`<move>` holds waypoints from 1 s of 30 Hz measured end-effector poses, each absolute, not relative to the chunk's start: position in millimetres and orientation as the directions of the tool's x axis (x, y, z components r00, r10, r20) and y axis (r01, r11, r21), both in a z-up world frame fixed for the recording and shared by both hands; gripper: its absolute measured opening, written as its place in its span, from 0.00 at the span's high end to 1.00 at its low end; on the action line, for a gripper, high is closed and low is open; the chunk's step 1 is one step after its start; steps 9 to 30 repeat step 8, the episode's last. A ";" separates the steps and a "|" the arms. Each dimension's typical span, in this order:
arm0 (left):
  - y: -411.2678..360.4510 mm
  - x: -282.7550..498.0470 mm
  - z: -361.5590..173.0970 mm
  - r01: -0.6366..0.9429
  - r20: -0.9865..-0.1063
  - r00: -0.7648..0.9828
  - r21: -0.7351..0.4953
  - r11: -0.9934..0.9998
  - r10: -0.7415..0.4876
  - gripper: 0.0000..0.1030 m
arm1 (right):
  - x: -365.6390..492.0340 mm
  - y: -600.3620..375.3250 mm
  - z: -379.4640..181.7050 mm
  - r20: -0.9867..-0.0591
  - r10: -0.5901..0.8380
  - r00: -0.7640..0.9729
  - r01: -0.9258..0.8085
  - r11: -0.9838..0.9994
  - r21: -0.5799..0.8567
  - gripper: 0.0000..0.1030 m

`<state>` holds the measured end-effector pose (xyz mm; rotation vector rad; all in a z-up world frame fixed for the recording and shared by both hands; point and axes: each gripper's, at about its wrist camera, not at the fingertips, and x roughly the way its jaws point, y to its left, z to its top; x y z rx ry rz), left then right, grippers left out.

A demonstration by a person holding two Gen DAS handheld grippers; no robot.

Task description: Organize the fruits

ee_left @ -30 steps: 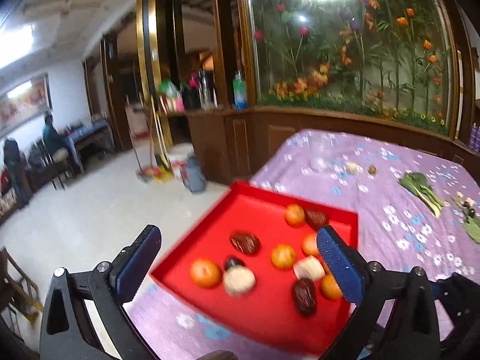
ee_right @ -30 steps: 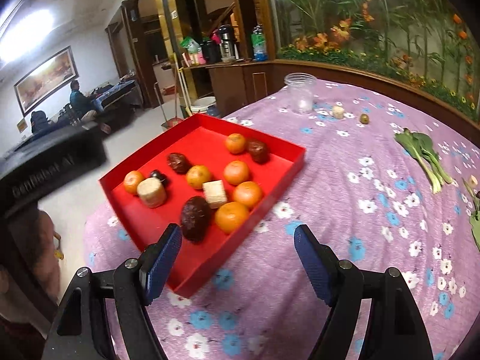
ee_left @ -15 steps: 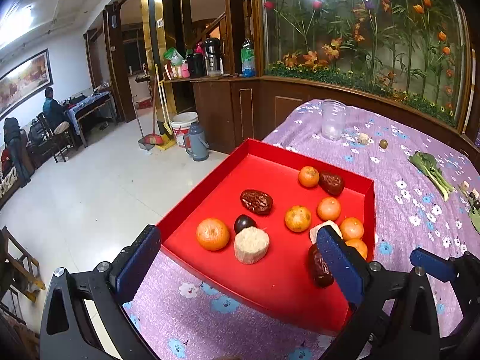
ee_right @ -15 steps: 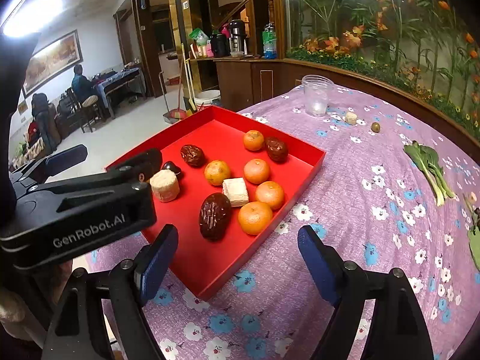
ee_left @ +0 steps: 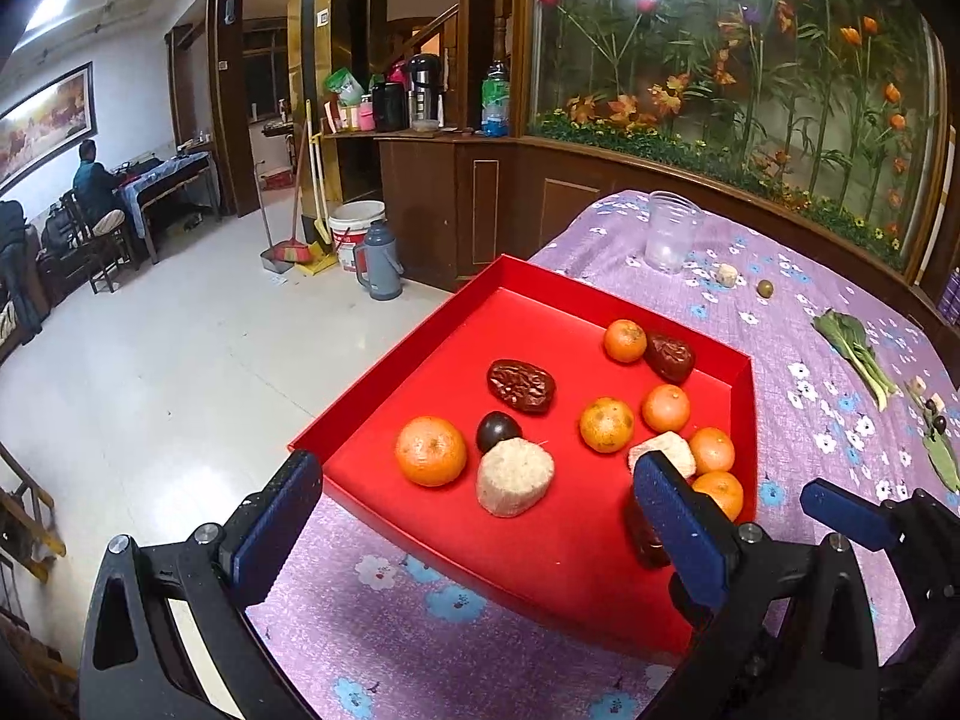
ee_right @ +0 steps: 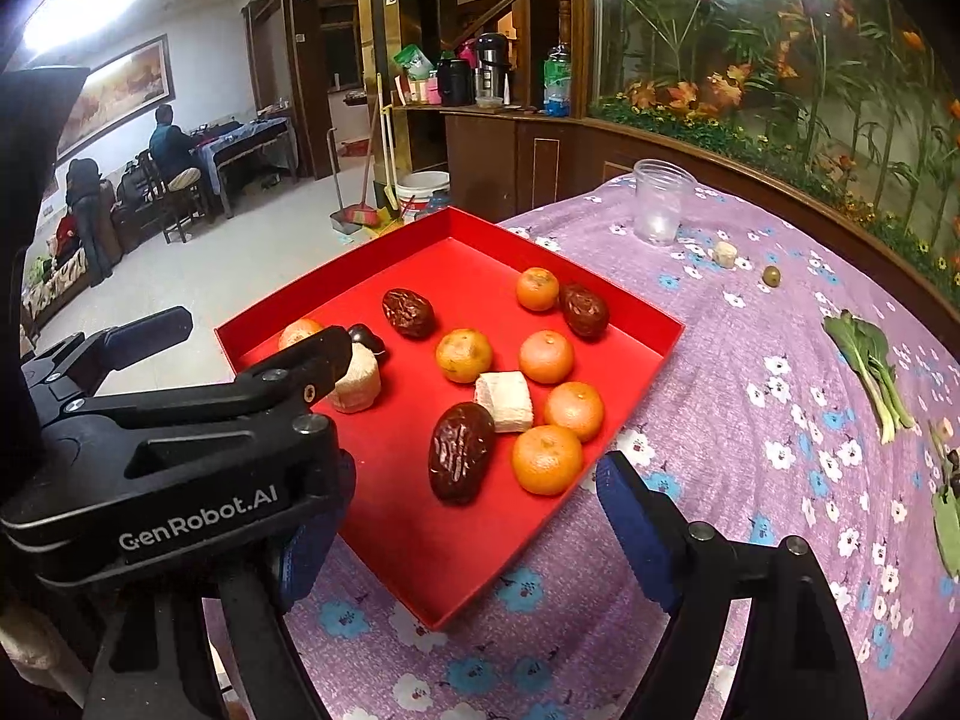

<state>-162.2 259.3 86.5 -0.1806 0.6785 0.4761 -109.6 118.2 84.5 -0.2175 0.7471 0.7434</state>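
Both grippers have come closer to the red tray [ee_left: 741, 396] than a second ago, so a pick-up may be near. The left gripper [ee_left: 474, 510] and right gripper [ee_right: 474, 516] are spread wide, holding nothing. Inside the tray lie mixed oranges [ee_right: 463, 355], wrinkly brown dates [ee_right: 461, 451] and pale chunks [ee_right: 505, 401].

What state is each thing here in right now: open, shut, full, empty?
left gripper: open, holding nothing.
right gripper: open, holding nothing.
red tray: lidless, holding oranges, dates and pale blocks.
clear cup: upright, looks empty.
leafy green: lying flat on the tablecloth.
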 end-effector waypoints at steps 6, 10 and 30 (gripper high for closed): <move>262.3 -161.8 85.9 -0.493 -0.650 0.665 -0.011 0.870 0.368 0.00 | -110.1 122.7 83.1 -0.689 0.532 0.492 -0.685 0.725 0.070 0.16; 263.1 -160.9 86.1 -0.493 -0.656 0.661 -0.012 0.870 0.365 0.00 | -109.1 122.6 82.9 -0.691 0.530 0.492 -0.682 0.728 0.073 0.16; 263.1 -160.9 86.1 -0.493 -0.656 0.661 -0.012 0.870 0.365 0.00 | -109.1 122.6 82.9 -0.691 0.530 0.492 -0.682 0.728 0.073 0.16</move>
